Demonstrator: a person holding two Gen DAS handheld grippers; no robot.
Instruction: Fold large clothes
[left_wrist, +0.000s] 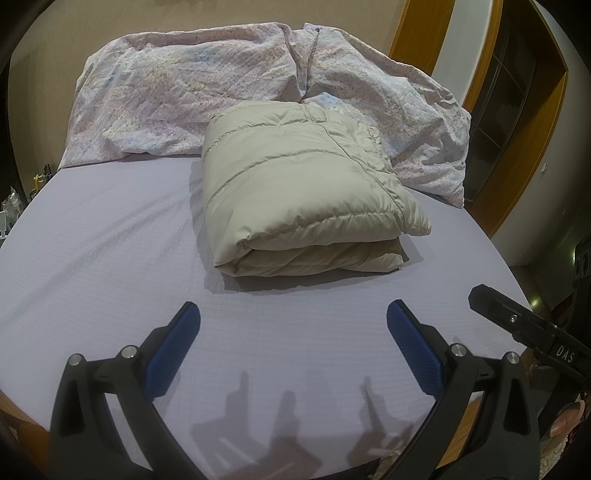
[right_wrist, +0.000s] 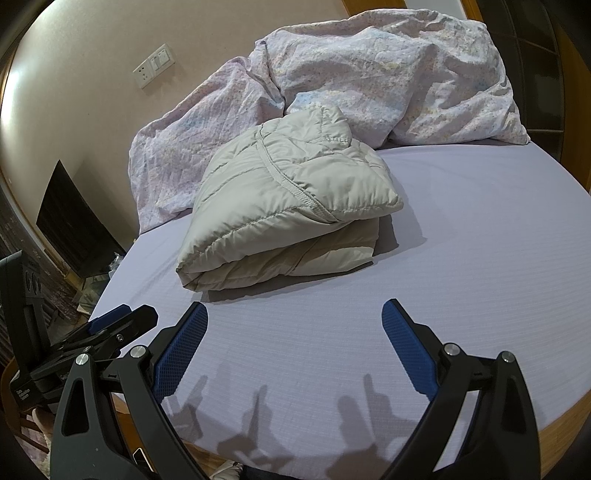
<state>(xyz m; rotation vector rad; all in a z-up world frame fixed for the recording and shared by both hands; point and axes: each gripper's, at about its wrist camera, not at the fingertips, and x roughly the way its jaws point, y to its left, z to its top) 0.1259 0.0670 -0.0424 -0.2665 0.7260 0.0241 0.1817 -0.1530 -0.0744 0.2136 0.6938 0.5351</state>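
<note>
A beige quilted puffer jacket lies folded into a thick rectangular bundle on the lilac bed sheet, toward the far middle of the bed. It also shows in the right wrist view. My left gripper is open and empty, over the sheet a little short of the bundle. My right gripper is open and empty too, also short of the bundle. The right gripper shows at the right edge of the left wrist view; the left gripper shows at the left edge of the right wrist view.
A crumpled floral duvet is heaped along the head of the bed, touching the jacket's far side. A wooden door frame stands to the right. A dark bedside unit and wall sockets are on the left.
</note>
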